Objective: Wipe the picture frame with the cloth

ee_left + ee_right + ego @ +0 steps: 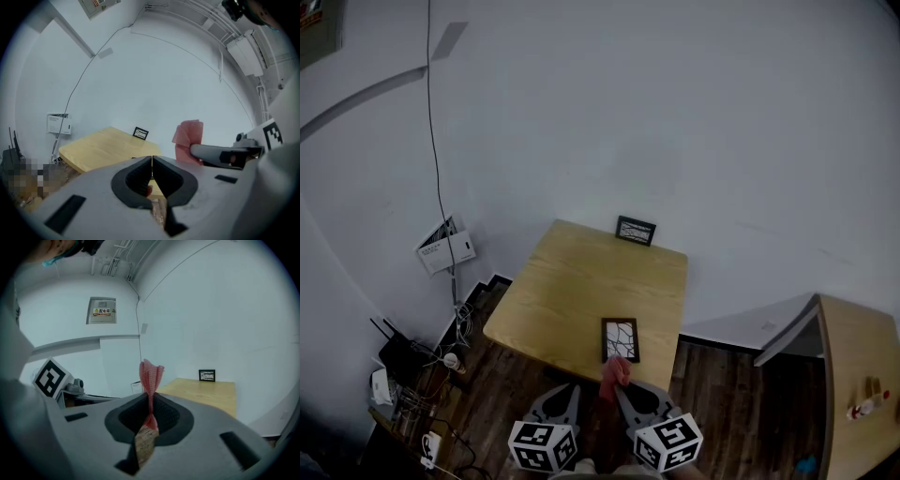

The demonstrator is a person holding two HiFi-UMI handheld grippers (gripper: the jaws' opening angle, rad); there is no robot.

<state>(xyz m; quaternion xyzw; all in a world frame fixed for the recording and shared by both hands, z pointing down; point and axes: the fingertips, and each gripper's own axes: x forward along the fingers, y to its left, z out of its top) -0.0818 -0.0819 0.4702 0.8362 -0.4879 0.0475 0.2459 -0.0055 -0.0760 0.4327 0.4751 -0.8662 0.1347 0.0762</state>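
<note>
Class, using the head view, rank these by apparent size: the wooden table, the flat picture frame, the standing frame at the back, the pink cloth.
1. wooden table
2. flat picture frame
3. standing frame and pink cloth look alike; left unranked.

surface (572, 281) centre, against the wall; picture frame (620, 339) lies flat on it at the near edge, right of middle; second frame (636, 230) stands at the far edge by the wall; left hand-held gripper (152, 161) and right hand-held gripper (150, 399) side by side just before the near edge; cloth (616, 370) between the right one's jaws, just before the flat frame; router (398, 354) on the floor to the left; second surface (853, 347) well apart to the right, bottle (868, 405) on it
</note>
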